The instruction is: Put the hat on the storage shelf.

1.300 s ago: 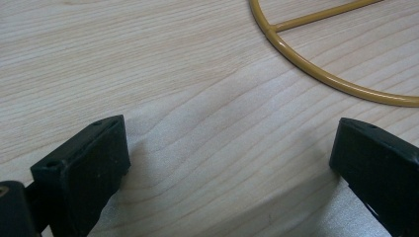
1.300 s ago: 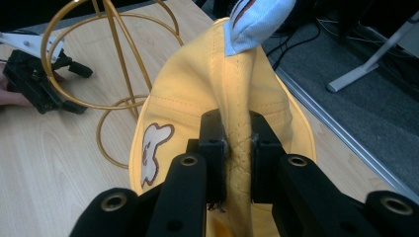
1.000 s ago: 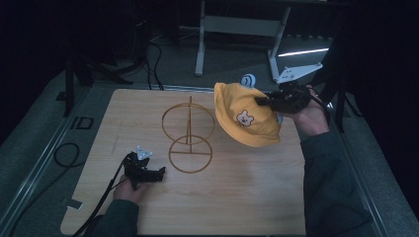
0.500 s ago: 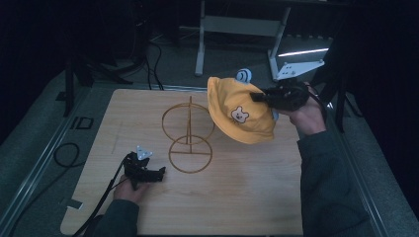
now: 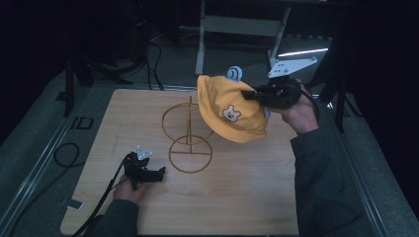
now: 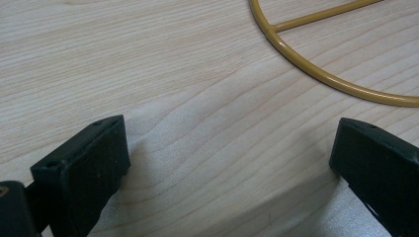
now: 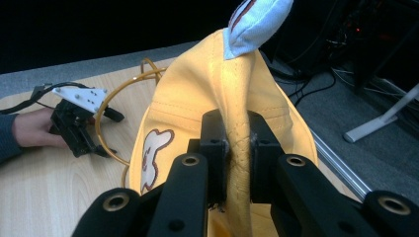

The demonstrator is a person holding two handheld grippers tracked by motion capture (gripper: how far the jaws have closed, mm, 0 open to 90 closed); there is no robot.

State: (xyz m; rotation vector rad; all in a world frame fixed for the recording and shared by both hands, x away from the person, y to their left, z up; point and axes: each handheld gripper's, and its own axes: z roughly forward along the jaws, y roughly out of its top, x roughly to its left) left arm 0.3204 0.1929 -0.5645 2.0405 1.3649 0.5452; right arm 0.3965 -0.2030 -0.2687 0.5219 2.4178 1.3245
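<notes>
Dark room, pale wooden bench (image 5: 247, 197). Right tool (image 5: 253, 95) clamped on pinched fold of yellow hat (image 5: 230, 111), held in air over bench's far right part, beside wire stand (image 5: 189, 136) near bench middle; likely lined up for hanging on stand's upper ring. Left tool (image 5: 157, 174) rests on bench toward near left corner, jaws apart and empty, close to stand's base ring, perhaps to steady it.

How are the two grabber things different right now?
The right gripper is shut on the yellow hat and held up in the air; the left gripper is open, nothing between its jaws. The left one rests low on the wooden table near the gold wire stand. Both are black, each held in a hand.
</notes>
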